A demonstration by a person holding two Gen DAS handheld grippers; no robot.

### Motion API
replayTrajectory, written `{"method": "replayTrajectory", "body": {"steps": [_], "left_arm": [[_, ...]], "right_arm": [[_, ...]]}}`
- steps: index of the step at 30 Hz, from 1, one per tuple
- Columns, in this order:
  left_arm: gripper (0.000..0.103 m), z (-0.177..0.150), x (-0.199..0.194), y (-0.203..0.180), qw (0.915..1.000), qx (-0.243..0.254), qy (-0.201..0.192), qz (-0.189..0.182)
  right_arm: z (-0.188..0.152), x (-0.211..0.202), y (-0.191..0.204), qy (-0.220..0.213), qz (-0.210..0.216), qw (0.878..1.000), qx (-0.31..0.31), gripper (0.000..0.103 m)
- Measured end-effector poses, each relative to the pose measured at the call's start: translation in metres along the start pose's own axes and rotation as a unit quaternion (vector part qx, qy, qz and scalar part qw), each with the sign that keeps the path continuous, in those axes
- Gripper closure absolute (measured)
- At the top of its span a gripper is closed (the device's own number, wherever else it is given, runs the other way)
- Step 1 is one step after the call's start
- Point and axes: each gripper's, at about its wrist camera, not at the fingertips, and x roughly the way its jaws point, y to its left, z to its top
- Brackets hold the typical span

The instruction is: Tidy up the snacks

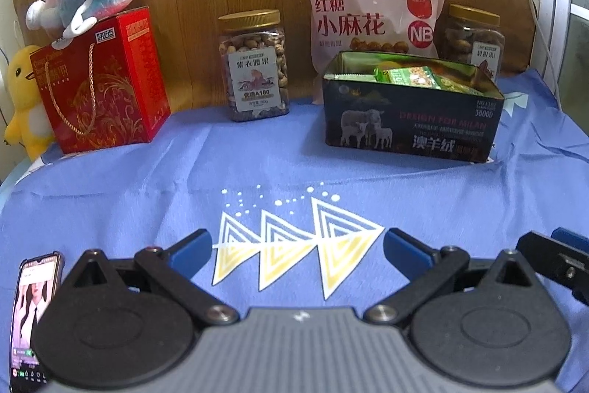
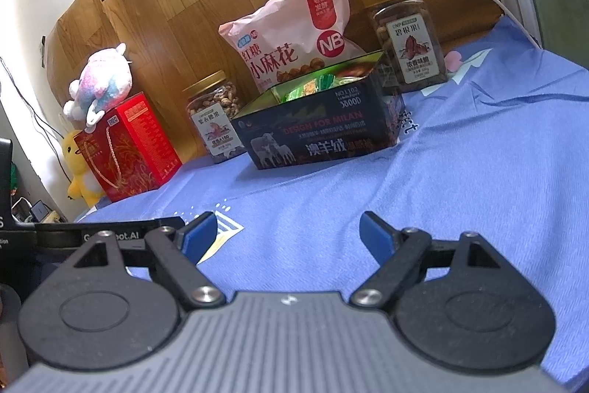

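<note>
Cashew jar (image 1: 254,65): stands alone on the blue cloth (image 1: 279,164).
Black tin box (image 1: 412,120): some green snack packs (image 1: 412,78) already inside.
Pink snack bag (image 1: 368,17) and pecan jar (image 2: 406,35): behind the box, probably left.
Left gripper (image 1: 296,251): wide open, empty.
Right gripper (image 2: 289,238): wide open, empty.

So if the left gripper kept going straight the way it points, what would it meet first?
Probably the blue cloth: the left gripper is open, empty and tilted down at the triangle print. The dark tin lies farther off, to the right.
</note>
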Motion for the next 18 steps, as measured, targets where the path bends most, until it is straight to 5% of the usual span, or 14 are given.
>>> {"method": "replayTrajectory", "body": {"steps": [18], "left_arm": [[0.000,-0.0029,0.0049,-0.0035,0.9998,0.009,0.015,-0.002]], "right_arm": [[0.0000,0.0003,0.0005,0.003,-0.001,1.000,0.001,0.016]]}}
